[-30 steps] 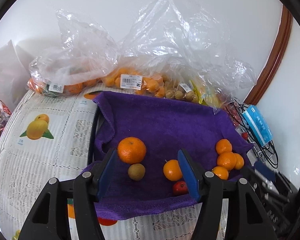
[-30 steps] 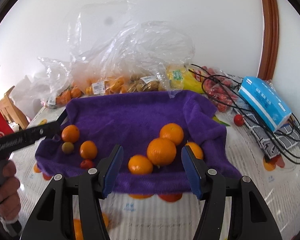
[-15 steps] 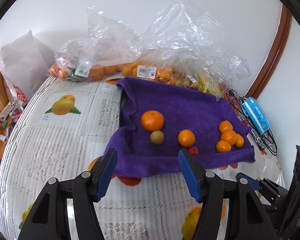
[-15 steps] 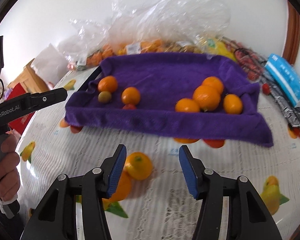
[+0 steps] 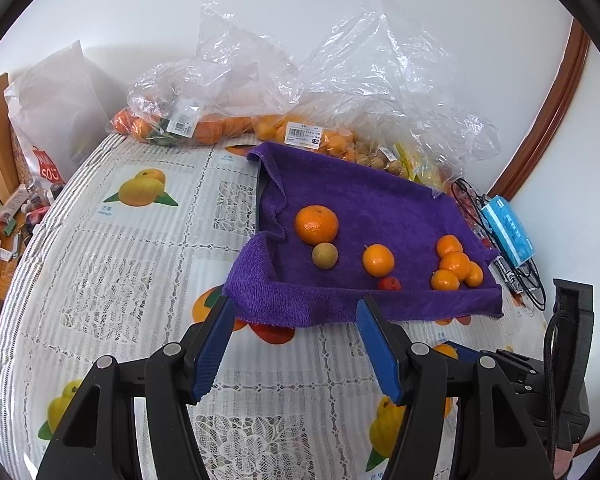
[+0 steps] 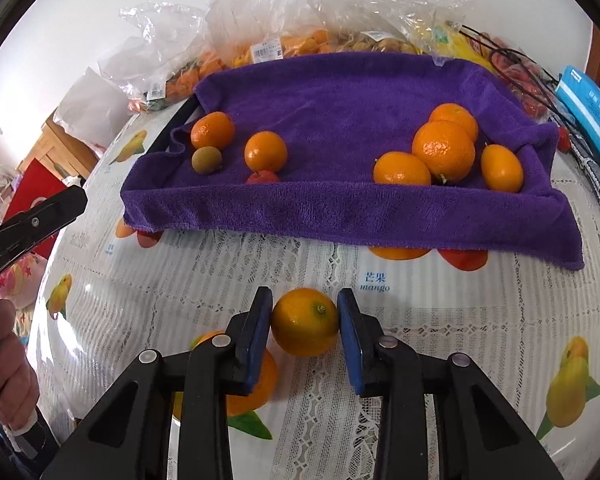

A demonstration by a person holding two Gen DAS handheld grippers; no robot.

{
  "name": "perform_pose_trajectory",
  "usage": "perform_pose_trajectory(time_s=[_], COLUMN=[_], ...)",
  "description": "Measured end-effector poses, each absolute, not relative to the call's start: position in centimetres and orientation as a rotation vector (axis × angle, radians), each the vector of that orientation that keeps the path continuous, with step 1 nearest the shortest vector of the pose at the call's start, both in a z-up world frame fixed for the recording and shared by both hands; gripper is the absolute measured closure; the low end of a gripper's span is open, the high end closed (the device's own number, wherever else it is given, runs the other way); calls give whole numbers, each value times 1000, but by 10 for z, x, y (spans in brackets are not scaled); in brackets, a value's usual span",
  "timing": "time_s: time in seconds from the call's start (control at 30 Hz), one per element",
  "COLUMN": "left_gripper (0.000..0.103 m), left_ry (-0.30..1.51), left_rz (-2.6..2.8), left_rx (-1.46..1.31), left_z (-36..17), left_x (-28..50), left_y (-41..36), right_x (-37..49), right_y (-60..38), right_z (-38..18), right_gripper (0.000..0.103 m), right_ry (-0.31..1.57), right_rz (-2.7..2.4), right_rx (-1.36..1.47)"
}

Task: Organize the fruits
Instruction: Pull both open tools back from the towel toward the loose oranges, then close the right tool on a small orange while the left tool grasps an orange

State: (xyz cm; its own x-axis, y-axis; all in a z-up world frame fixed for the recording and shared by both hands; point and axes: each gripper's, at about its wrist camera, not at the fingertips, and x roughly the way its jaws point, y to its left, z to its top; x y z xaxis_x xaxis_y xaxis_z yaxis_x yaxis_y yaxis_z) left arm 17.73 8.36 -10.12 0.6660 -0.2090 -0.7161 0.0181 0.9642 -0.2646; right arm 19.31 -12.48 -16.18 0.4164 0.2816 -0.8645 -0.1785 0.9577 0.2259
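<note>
Fuzzy matt purple towel (image 6: 340,92), crinkly clear plastic bags (image 5: 380,64), glossy lace-patterned tablecloth (image 6: 220,272).

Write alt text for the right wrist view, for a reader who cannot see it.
The right gripper is closed on a small orange citrus fruit resting on a fruit-print tablecloth. Behind it, a purple towel holds a cluster of four orange fruits at right and two more, a brownish round fruit and a small red one at left.
</note>
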Motion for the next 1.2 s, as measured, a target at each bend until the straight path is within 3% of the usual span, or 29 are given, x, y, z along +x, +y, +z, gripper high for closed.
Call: perform_pose_trajectory(time_s=[0.37, 0.8, 1.2], left_gripper=[42, 42, 42], left_ry=[869, 897, 951], left_rz=[-184, -250, -347], left_rx=[-197, -123, -66], left_z=[-112, -112, -132], left_x=[172, 162, 153], left_y=[59, 17, -28], right_x=[166, 151, 129], right_y=[-177, -202, -235], right_z=[-138, -173, -160], right_gripper=[70, 70, 70], right_ry=[952, 968, 910], right_rz=[100, 97, 51], right_rx=[60, 63, 105])
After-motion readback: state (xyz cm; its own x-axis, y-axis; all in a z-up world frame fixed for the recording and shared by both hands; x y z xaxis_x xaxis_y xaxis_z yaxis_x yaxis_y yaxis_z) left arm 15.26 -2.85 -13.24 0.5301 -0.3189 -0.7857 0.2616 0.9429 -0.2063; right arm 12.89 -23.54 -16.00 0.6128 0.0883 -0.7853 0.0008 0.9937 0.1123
